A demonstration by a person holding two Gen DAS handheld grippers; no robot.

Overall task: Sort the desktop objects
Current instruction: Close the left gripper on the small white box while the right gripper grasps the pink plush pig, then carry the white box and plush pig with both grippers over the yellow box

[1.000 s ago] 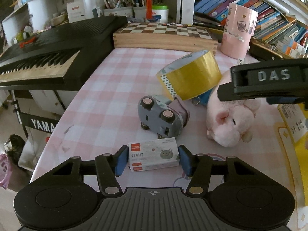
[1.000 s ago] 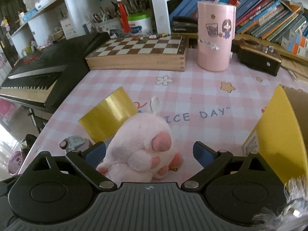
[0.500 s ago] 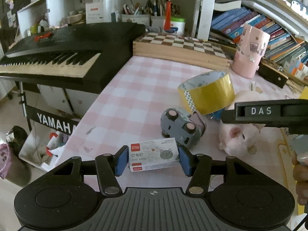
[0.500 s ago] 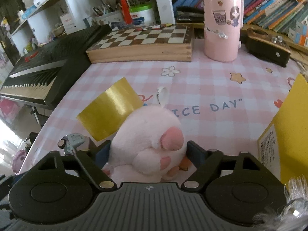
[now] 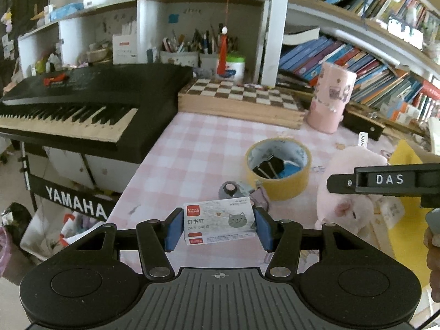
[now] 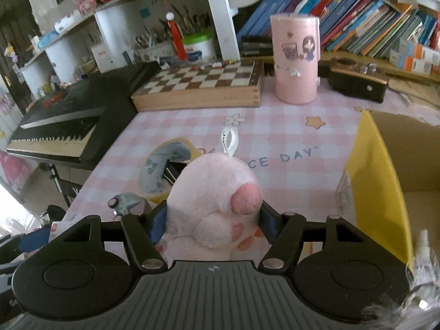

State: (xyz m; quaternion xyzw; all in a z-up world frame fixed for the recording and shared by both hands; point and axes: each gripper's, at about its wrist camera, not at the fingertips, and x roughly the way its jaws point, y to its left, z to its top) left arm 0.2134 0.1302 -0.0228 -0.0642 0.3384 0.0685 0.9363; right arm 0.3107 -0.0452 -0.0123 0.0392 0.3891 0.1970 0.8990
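Note:
My left gripper (image 5: pixel 217 227) is shut on a small white staple box (image 5: pixel 220 220) with a cat picture and holds it above the pink checked tablecloth (image 5: pixel 192 151). My right gripper (image 6: pixel 213 224) is closing its jaws on a pink plush toy (image 6: pixel 211 192), and both blue pads press into its sides. That plush (image 5: pixel 349 181) also shows at the right of the left wrist view. A yellow tape roll (image 5: pixel 277 170) lies behind the staple box with a black binder clip (image 5: pixel 268 166) inside it. A grey toy car (image 5: pixel 233 189) rests against the roll.
An open yellow cardboard box (image 6: pixel 385 192) stands at the right. A pink cylinder cup (image 6: pixel 297 60) and a wooden chessboard (image 6: pixel 200 85) sit at the back. A black keyboard (image 5: pixel 82 101) borders the table's left edge, and bookshelves (image 5: pixel 357 63) fill the back wall.
The left gripper has risen with the staple box, away from the tablecloth. The right jaws, wide apart around the plush before, have come in against its sides.

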